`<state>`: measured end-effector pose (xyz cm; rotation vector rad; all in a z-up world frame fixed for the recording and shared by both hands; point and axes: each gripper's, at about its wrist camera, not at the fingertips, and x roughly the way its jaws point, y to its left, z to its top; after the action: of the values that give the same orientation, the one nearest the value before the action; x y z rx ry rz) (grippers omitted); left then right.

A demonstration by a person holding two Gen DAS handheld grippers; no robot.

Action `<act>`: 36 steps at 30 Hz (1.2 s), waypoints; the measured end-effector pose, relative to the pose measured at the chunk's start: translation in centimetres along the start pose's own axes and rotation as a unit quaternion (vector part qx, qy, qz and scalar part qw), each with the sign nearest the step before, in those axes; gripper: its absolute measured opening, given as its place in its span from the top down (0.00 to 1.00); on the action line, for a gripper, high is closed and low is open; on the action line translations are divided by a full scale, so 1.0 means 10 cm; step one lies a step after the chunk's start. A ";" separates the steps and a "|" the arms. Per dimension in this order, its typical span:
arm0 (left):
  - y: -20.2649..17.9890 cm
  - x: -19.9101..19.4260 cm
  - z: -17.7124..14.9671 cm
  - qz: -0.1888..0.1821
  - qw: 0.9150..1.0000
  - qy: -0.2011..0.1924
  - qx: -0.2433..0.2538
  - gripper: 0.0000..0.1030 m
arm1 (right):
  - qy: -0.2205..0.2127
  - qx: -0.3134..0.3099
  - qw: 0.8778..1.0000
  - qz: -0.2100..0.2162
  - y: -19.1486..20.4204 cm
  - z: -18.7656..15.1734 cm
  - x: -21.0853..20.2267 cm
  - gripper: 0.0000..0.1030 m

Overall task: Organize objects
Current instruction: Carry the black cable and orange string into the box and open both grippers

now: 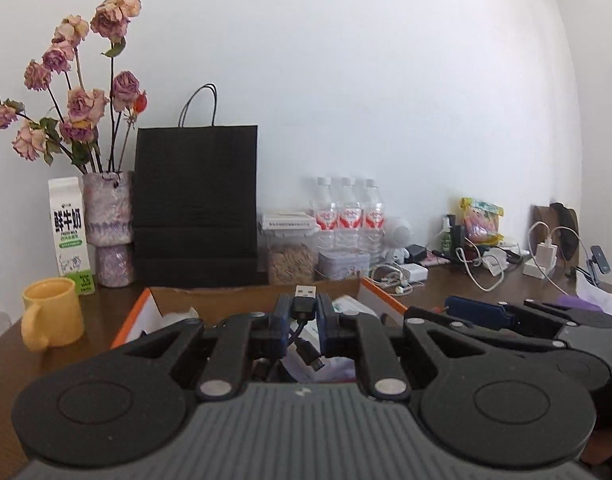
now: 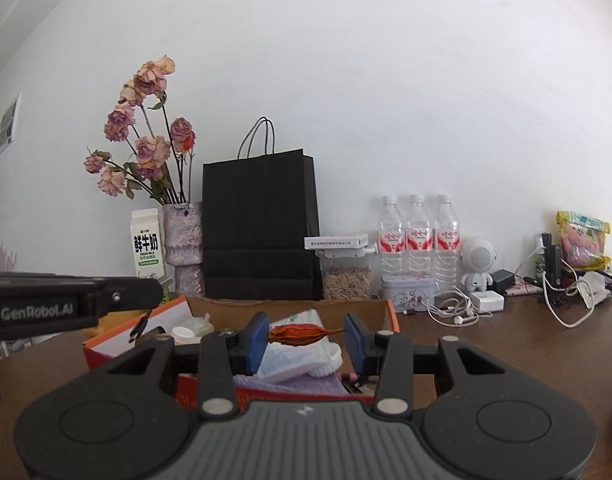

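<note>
The left gripper [image 1: 304,312] is clamped on a black USB cable [image 1: 304,297], plug end up, above the orange-edged cardboard box [image 1: 132,316]. The right gripper [image 2: 304,338] holds a dried orange pod [image 2: 302,335] between its blue pads [image 2: 257,334], over the same box. At 10 o'clock beyond stand a yellow mug [image 1: 52,312] and milk carton [image 1: 70,232]; at 12, a black paper bag [image 1: 196,200].
</note>
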<state>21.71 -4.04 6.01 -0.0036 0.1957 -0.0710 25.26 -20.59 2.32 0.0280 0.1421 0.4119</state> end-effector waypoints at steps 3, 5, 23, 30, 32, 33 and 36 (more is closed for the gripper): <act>0.15 0.18 0.13 0.023 1.000 -0.006 -0.013 0.86 | -0.009 -0.014 1.000 0.002 0.12 0.15 0.23 0.61; 0.27 0.34 0.16 0.035 0.999 0.002 -0.031 0.86 | -0.007 -0.011 1.000 0.001 0.17 0.23 0.41 0.61; 0.82 0.95 0.03 0.094 0.993 0.024 -0.067 0.00 | 0.028 -0.002 0.999 -0.033 0.15 0.18 1.16 0.00; 0.74 0.82 0.08 0.101 0.994 0.028 -0.034 0.00 | 0.059 -0.006 0.998 -0.027 0.14 0.16 1.08 0.00; 0.73 0.73 0.10 0.103 0.994 0.037 -0.030 0.00 | 0.066 -0.010 0.997 -0.027 0.16 0.17 1.00 0.00; 0.72 0.68 0.11 0.102 0.993 0.043 -0.031 0.00 | 0.068 -0.010 0.997 -0.025 0.17 0.19 0.94 0.00; 0.72 0.42 0.09 0.096 0.994 0.050 -0.035 0.00 | 0.072 -0.009 0.997 -0.022 0.19 0.23 0.69 0.00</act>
<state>26.50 2.81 6.02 -0.0502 0.2975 0.1281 31.06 -16.05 3.82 -0.0219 0.2818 0.3712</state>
